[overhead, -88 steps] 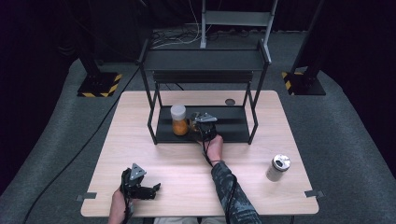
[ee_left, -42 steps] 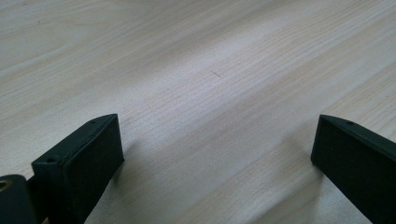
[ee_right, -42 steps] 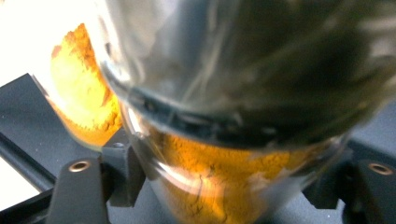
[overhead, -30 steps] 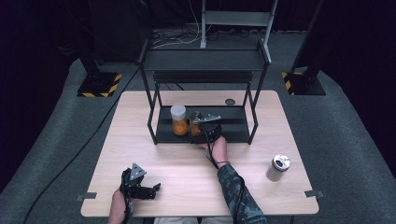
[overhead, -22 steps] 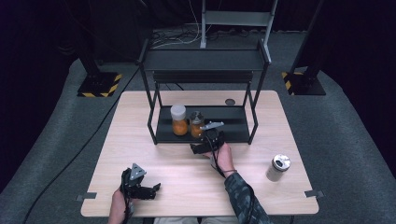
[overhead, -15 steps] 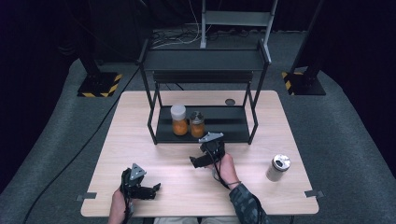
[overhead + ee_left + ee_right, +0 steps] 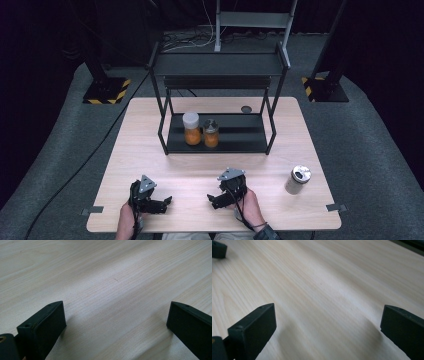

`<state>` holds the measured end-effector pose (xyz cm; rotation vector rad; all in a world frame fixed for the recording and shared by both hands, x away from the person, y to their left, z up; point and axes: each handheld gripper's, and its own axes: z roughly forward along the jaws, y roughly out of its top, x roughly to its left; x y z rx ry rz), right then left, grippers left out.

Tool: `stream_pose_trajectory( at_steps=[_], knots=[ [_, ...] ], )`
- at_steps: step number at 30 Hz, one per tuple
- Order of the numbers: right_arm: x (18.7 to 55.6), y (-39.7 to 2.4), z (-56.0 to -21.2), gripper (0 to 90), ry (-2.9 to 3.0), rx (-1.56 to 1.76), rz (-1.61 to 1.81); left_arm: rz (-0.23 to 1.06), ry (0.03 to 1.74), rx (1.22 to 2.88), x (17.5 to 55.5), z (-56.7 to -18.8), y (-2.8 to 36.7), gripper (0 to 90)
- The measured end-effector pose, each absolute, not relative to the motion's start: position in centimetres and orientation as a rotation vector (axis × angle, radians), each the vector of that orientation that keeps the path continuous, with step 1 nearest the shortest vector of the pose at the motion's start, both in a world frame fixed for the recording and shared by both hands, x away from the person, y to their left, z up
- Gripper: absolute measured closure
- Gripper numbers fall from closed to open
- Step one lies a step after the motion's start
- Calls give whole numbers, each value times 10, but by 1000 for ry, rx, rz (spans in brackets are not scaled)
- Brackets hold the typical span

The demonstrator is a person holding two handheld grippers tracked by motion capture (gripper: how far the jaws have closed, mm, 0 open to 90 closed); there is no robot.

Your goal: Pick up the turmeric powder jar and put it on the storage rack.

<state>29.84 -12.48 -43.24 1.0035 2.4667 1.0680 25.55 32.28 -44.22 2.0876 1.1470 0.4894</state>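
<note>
Both tongs, left [image 7: 165, 202] and right [image 7: 214, 201], gape wide and empty near the worktop's [image 7: 150, 150] near edge; reaching shelfward, the right could topple the small jar [image 7: 211, 133]

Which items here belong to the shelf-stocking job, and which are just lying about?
In the job:
small jar, white-lidded jar, black rack, right hand-held gripper, open and empty.

Lying about:
can, dark disc, left hand-held gripper, idle.
</note>
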Motion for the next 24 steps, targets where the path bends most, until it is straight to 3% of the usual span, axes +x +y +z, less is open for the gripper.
stream_pose_trajectory(
  at_steps=[24],
  knots=[
    [278, -132, -438, 0, 2420, 1031, 1042, 492, 1143, 2094, 256, -442, 323, 16]
  ],
)
